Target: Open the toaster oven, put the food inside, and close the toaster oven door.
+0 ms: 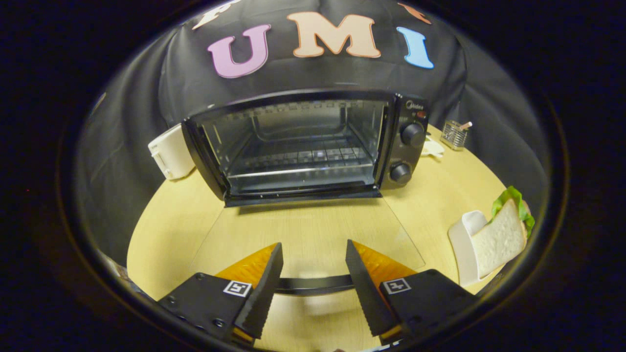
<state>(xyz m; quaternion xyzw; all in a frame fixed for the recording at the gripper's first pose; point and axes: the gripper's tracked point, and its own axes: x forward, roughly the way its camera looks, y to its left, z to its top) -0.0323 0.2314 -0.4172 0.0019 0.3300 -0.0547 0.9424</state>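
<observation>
Black toaster oven (303, 146), door down, gripper (313, 274) agape.

Wooden table (171, 230) under toaster oven (303, 146), plate (464, 252)

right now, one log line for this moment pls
oven door: open flat | gripper: open, above door handle | sandwich: on white plate, not yet in toaster oven

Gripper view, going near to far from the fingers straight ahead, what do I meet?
Open gripper, fingers apart, then the door handle between them, glass door lying flat, toaster oven cavity with its wire rack, then the booth wall.
</observation>
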